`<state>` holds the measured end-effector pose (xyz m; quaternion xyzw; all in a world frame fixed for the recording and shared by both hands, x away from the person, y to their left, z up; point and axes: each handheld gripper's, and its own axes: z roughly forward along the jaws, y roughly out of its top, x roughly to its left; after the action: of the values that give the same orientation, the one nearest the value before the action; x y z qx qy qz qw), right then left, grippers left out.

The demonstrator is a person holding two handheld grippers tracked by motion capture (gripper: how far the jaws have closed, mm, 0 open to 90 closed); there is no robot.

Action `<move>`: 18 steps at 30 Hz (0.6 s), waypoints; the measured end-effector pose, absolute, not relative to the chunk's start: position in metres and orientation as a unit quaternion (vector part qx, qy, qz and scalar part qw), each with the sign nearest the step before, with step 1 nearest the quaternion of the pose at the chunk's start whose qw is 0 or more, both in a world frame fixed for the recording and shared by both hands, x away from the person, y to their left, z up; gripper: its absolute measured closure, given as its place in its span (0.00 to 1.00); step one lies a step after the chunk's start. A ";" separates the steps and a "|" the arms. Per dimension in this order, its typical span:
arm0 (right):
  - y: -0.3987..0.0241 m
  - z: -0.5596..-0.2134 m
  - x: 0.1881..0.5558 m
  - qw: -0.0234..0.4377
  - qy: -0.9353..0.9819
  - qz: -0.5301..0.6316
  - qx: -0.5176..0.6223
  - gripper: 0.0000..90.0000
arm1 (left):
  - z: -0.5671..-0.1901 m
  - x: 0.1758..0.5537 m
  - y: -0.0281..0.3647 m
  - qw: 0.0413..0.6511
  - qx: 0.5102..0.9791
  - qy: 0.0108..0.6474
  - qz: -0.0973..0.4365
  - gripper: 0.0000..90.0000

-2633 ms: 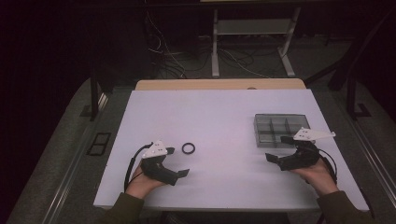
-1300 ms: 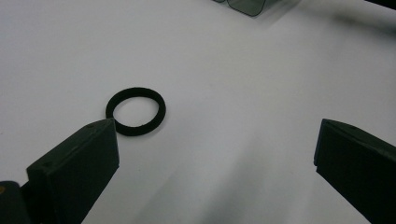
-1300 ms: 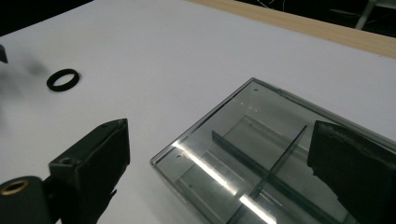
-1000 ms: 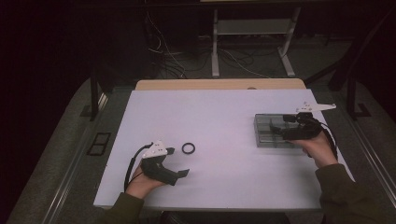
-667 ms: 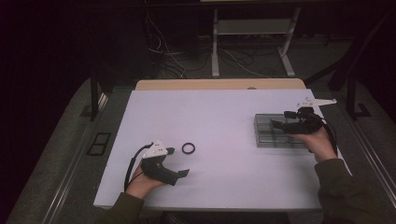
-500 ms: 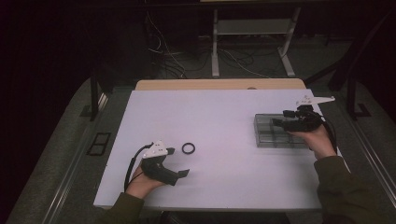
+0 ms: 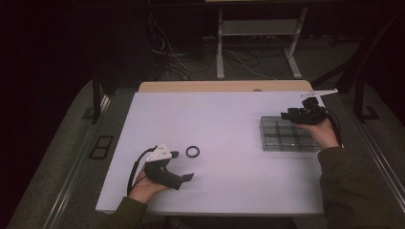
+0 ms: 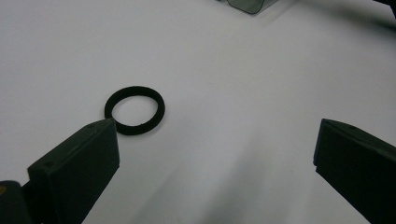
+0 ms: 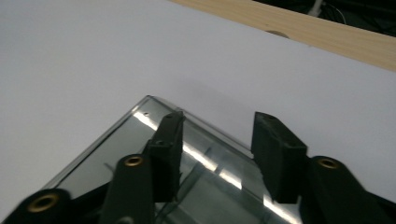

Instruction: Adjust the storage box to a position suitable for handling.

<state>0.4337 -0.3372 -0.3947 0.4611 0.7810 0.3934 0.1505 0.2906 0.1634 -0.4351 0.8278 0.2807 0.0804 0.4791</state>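
The clear compartment box (image 7: 290,134) lay on the white table (image 7: 229,119) directly under the right tongs (image 9: 217,140), whose two black jaws hung over its far edge near a corner. The jaws had just been closing and stood partly apart, with the box's rim and lid below the gap; whether the pads pressed on the plastic could not be told. In the high view the right tongs (image 7: 291,114) sat at the box's far right end, the hand behind them.

The black ring (image 8: 135,109) lay flat just ahead of the left tongs (image 8: 215,154), close beside the tip of one jaw but not between them. The left tongs (image 7: 184,167) were spread wide and held nothing.
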 end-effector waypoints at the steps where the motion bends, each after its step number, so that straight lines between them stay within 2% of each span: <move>1: -0.338 -0.396 0.437 0.148 0.782 0.389 0.464 0.65 | -0.435 0.291 0.163 0.480 0.827 0.281 0.080 0.00; 14: -0.344 -0.403 0.466 0.135 0.783 0.353 0.495 0.99 | -0.435 0.291 0.164 0.481 0.827 0.281 0.080 0.00; 18: -0.346 -0.408 0.471 0.126 0.781 0.346 0.505 0.99 | -0.434 0.291 0.164 0.482 0.826 0.280 0.080 0.00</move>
<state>0.4706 -0.3461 -0.4078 0.5052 0.7806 0.3460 0.1258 0.2905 0.1642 -0.4345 0.8262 0.2800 0.0797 0.4824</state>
